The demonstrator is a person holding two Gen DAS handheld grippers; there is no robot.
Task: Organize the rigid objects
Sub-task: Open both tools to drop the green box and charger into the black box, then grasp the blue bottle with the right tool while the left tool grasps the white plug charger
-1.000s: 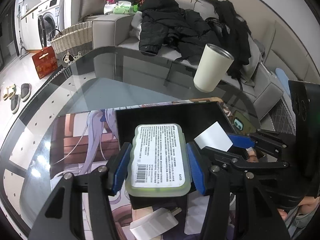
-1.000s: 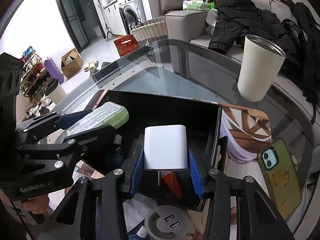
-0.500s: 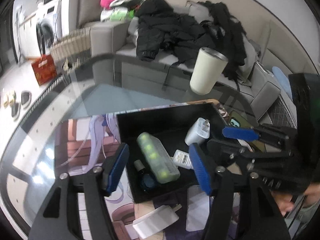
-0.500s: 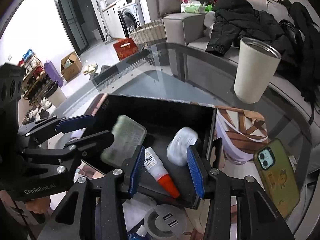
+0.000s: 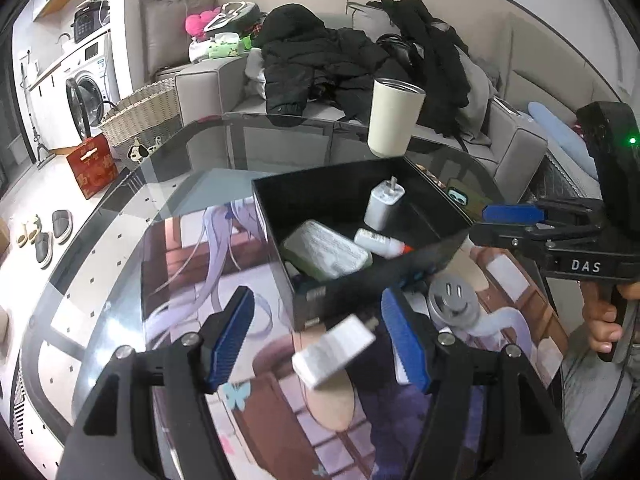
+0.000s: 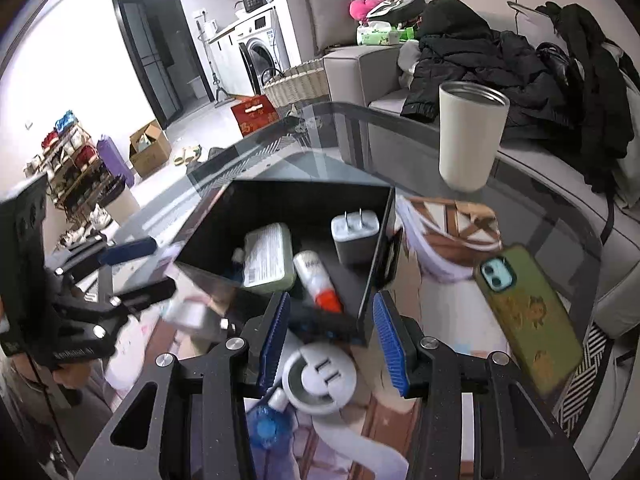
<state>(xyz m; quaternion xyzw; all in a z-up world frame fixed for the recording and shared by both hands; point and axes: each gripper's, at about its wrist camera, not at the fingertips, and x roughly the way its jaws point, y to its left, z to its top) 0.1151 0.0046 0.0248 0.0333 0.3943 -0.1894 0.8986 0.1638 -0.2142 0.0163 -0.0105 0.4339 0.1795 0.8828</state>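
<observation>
A black open box (image 5: 360, 286) (image 6: 376, 256) stands on the printed mat. In it lie a green case with a white label (image 5: 326, 250) (image 6: 267, 258), a white charger plug (image 5: 384, 202) (image 6: 355, 232) and a white tube with a red cap (image 5: 382, 242) (image 6: 316, 278). My left gripper (image 5: 318, 338) is open and empty, just before the box, over a white adapter (image 5: 334, 350) on the mat. My right gripper (image 6: 330, 338) is open and empty at the box's near corner, above a round grey USB socket (image 6: 320, 378) (image 5: 454, 304).
A cream tumbler (image 5: 394, 118) (image 6: 470, 136) stands on the glass table behind the box. A green phone (image 6: 528, 308) lies at the right. A blue-capped bottle (image 6: 266, 426) lies below my right gripper. A sofa with dark jackets is behind the table.
Both grippers opened and let go: the green case and the white charger now lie in the box. Both grippers have drawn back toward the near side of the box.
</observation>
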